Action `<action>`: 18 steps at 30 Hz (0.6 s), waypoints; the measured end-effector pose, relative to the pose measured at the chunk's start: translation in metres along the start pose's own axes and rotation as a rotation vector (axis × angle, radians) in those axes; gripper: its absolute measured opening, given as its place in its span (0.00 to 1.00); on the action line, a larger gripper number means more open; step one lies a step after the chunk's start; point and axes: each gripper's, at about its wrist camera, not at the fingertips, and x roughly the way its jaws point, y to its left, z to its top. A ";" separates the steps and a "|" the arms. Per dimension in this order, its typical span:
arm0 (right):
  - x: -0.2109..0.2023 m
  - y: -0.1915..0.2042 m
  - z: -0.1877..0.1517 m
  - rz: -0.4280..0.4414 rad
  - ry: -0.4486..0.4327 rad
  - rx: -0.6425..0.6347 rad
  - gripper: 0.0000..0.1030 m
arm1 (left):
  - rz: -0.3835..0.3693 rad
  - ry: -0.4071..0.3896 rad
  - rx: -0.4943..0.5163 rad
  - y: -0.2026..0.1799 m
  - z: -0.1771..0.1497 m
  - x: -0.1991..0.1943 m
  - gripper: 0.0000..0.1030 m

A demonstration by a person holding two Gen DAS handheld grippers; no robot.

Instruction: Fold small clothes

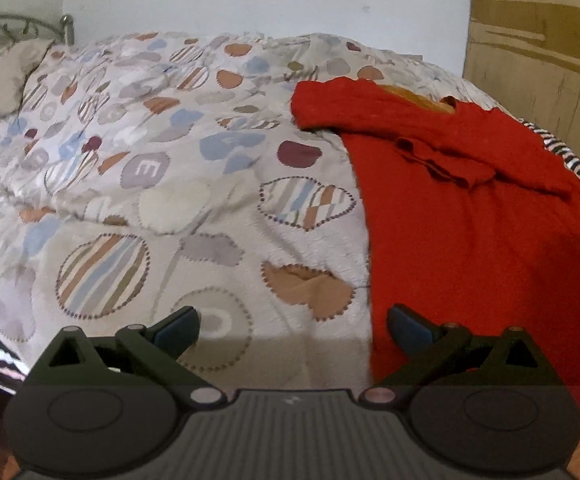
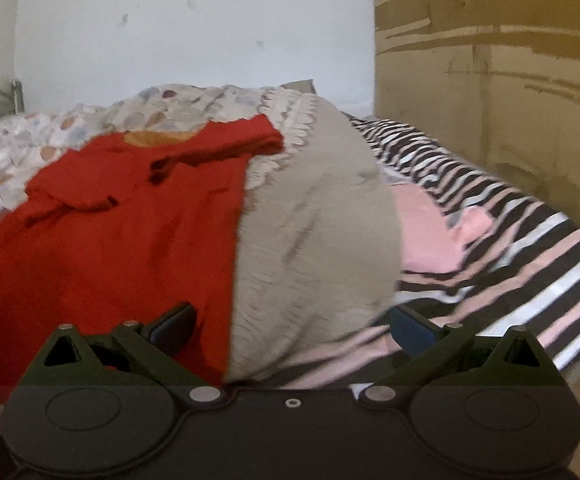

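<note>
Left claw: my left gripper (image 1: 293, 322) has its jaws spread wide, holding nothing, at the near edge of the bed.
Right claw: my right gripper (image 2: 292, 322) is likewise spread and holds nothing.
Left view only: I see the broad patterned quilt with coloured circles (image 1: 162, 184) and a beige pillow (image 1: 10, 76) by the metal headboard (image 1: 18, 28).
Right view only: I get a plain beige cloth panel (image 2: 317, 232), a black, white and pink striped sheet (image 2: 509, 248) and a cardboard wall (image 2: 489, 80).
Garment: red knit small garment (image 1: 469, 220) lies spread flat on the quilt, sleeves folded across its chest, orange lining showing at the neck.
</note>
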 end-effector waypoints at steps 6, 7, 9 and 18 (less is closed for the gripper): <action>-0.025 0.000 -0.007 -0.033 -0.036 -0.081 1.00 | 0.005 -0.003 -0.021 0.003 0.004 -0.013 0.99; -0.031 0.002 -0.011 -0.003 -0.040 -0.093 1.00 | 0.016 -0.009 -0.012 0.002 0.004 -0.015 0.99; -0.039 0.012 -0.020 0.034 -0.048 -0.154 1.00 | 0.021 -0.022 -0.001 -0.001 0.004 -0.021 0.99; -0.020 0.084 -0.071 0.037 -0.015 -0.567 1.00 | -0.002 -0.052 0.019 -0.011 0.011 -0.035 0.99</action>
